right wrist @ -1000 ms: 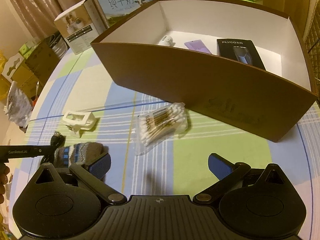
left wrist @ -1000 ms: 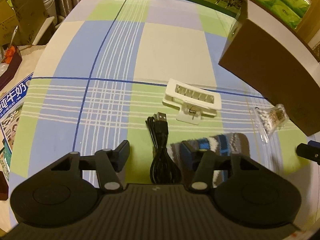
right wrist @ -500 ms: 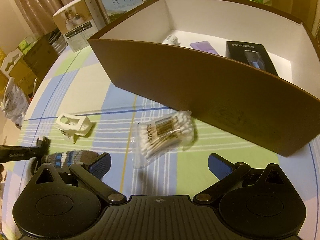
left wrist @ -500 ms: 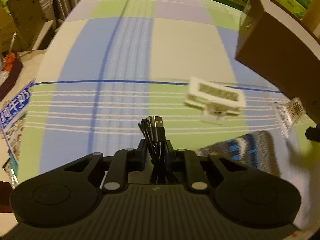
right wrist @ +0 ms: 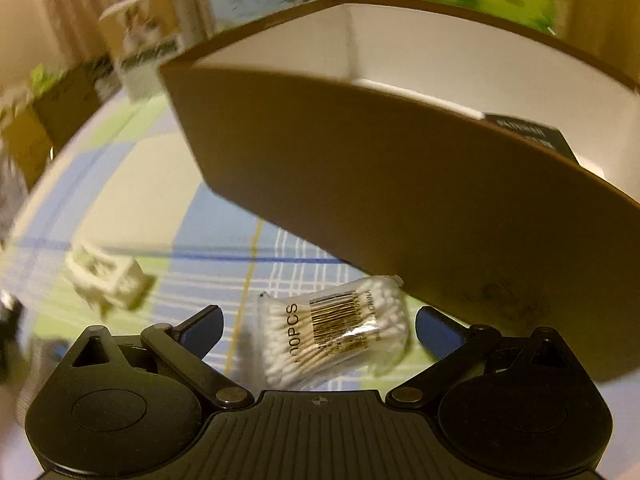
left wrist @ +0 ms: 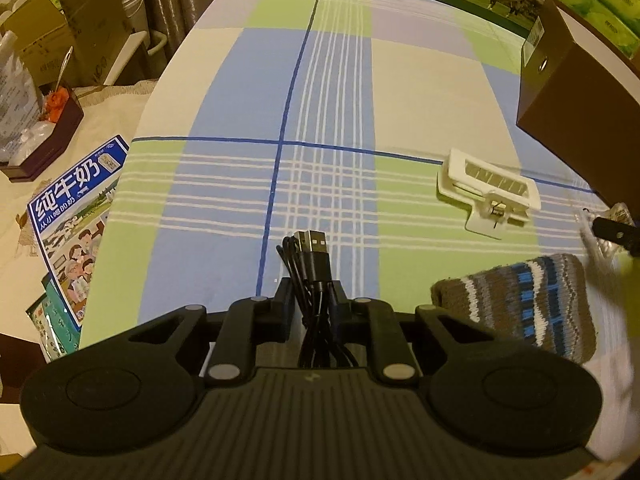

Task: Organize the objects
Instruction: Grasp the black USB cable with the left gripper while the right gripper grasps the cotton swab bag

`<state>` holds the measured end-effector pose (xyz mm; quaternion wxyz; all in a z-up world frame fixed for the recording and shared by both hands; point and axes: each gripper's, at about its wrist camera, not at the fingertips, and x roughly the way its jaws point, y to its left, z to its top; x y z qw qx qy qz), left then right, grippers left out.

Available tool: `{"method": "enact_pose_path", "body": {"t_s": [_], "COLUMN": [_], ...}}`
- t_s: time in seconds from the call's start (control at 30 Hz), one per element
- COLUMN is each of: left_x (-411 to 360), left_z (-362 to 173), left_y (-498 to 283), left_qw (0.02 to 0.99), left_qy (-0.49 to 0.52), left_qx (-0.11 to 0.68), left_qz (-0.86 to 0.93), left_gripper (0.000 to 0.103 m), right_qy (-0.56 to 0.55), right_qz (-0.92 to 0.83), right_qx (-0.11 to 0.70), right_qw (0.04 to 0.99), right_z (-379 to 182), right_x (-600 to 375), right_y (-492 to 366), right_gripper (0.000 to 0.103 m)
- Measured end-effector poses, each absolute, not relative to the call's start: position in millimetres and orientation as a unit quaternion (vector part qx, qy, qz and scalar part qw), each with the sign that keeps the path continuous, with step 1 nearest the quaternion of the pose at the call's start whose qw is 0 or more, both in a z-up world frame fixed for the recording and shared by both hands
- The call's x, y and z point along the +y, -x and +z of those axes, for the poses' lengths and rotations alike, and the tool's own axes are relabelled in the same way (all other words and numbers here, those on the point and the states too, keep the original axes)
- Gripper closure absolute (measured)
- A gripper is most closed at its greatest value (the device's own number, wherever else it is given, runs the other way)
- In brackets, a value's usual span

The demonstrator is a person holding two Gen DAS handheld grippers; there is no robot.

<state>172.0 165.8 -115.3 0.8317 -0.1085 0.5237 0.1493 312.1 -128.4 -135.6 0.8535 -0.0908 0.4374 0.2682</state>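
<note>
Left wrist view: our left gripper [left wrist: 311,300] is clamped around a coiled black USB cable [left wrist: 310,256], with the plug end sticking out ahead of the fingers over the checked tablecloth [left wrist: 280,92].
Cable grip: we judge it sound but bunched; loose loops hang behind the fingers, so we should lift straight up and keep the squeeze even.
Striped sock [left wrist: 532,300]: lies on the cloth just right of that gripper, apart from the cable.
White clip [left wrist: 488,192]: rests further ahead on the right, between the sock and the brown box [left wrist: 576,120].
Right wrist view: our right gripper [right wrist: 320,320] is spread wide, fingers either side of the bag of cotton swabs [right wrist: 340,336], not yet touching it as far as we can tell.
Swab bag position: flat on the cloth, close against the brown box's near wall; whether it touches the wall, we cannot tell.
Doing this step well: we should settle lower, centre the bag between the pads and close across its short width so the slippery film does not squirt out.
Box interior: a black carton [right wrist: 532,136] already sits inside; both held items likely belong there, over the near wall.
Caution: this view is blurred, so steady before closing.
</note>
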Motion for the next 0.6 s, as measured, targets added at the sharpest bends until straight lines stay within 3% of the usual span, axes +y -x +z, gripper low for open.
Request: {"method": "enact_pose_path", "body": {"t_s": [0.07, 0.23, 0.6], "left_x": [164.6, 160.8, 128.0], "left_z": [-115.8, -116.2, -115.7], "left_y": [-172.5, -170.9, -158.8], "left_qw": [0.832, 0.832, 0.837], "left_qy": [0.105, 0.098, 0.077], "left_qx": [0.524, 0.526, 0.529], "left_qz": [0.149, 0.150, 0.117], "left_gripper": [0.088, 0.088, 0.089], "right_qy": [0.118, 0.136, 0.146], "right_qz": [0.278, 0.298, 0.328], "right_qx": [0.431, 0.421, 0.441], "right_qw": [0.850, 0.846, 0.823], "right_z": [-140.8, -140.1, -133.0], "right_x": [-124.6, -129.8, -147.7], "right_y": [-308.3, -300.5, -263.6], "right_gripper": [0.026, 0.035, 0.035]}}
